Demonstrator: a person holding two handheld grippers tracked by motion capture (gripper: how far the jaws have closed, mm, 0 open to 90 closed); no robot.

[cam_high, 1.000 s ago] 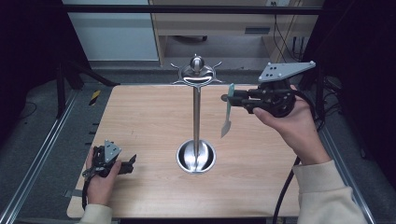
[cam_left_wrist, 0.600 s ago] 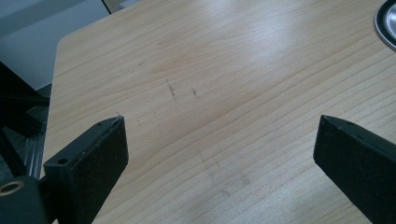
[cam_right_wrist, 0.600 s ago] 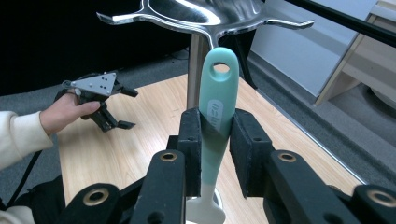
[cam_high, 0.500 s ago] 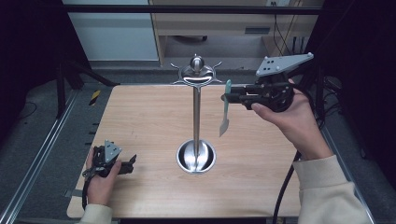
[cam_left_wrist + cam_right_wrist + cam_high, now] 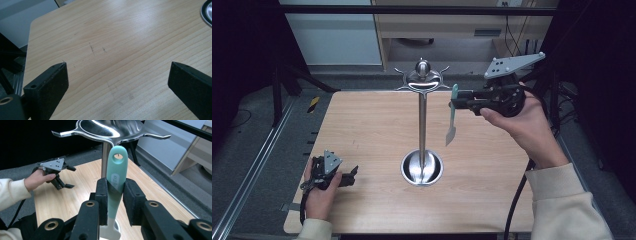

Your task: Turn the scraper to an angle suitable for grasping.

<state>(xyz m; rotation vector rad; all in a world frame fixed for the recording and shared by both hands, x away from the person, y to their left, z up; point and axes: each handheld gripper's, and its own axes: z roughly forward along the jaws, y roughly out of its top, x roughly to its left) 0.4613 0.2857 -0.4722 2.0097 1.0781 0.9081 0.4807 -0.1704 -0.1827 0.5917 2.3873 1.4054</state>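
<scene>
The right tongs [image 5: 113,195] clench a smooth teal-handled spatula [image 5: 116,178], held upright in the air just beside the hooks of the shiny steel stand [image 5: 422,120]; its small hanging hole could miss a thin hook, or a knock could tip the slim pole. The left tongs [image 5: 352,172] rest released on the wooden bench [image 5: 362,125]

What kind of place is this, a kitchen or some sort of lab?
Probably a lab or test bench, not a kitchen. A bare wooden table sits inside a metal rail frame, with dark surroundings and cables. The kitchen items are a steel utensil stand and a teal-handled utensil.
</scene>
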